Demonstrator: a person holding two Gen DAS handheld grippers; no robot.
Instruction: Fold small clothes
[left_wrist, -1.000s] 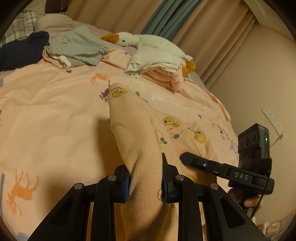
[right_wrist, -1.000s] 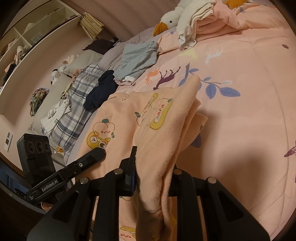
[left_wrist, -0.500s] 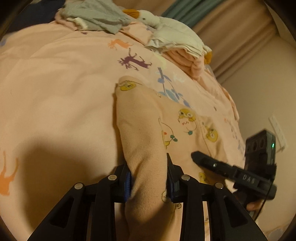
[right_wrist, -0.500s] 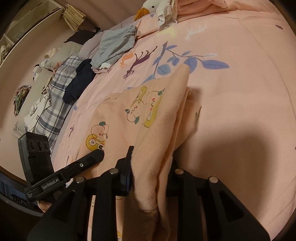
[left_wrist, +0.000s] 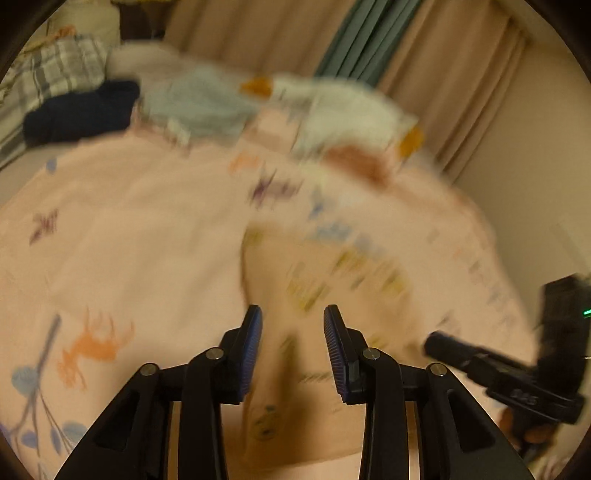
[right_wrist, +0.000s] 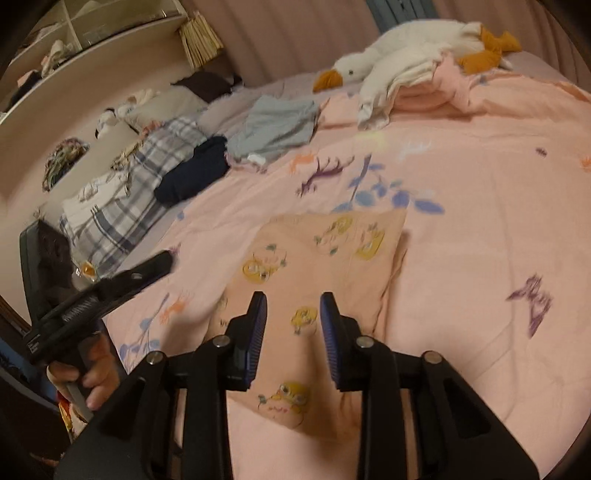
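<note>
Both tongs stand apart with nothing clamped. The left tongs (left_wrist: 292, 345) hang over the near end of the peach garment (right_wrist: 317, 266), their blue ribbed pads (left_wrist: 252, 347) clear of the cloth on either side; their jaws opened within the last second, though they have not widened in the last half of it. The right tongs (right_wrist: 293, 336) hover above the same garment's near half, jaws parted and recently shifting, closing a little, with the cloth lying below the pads and not pinched. The garment, printed with yellow cartoon figures, lies folded flat on the pink bedspread (right_wrist: 480, 229), its far edge straight and its right side doubled over. In the left view everything beyond the tongs is smeared by motion blur, so the garment's print cannot be read there. In the right view, the left tongs' black body shows at the left edge, gripped by a hand (right_wrist: 88, 373). Further off on the bed lie a navy item (right_wrist: 192, 173), a grey garment (right_wrist: 277, 125) and plaid cloth (right_wrist: 122, 192), and a white goose toy (right_wrist: 402, 48) rests on a stack of pale folded clothes (right_wrist: 424, 92) near the curtain (left_wrist: 369, 33). Shelves (right_wrist: 92, 33) line the wall at left.
</note>
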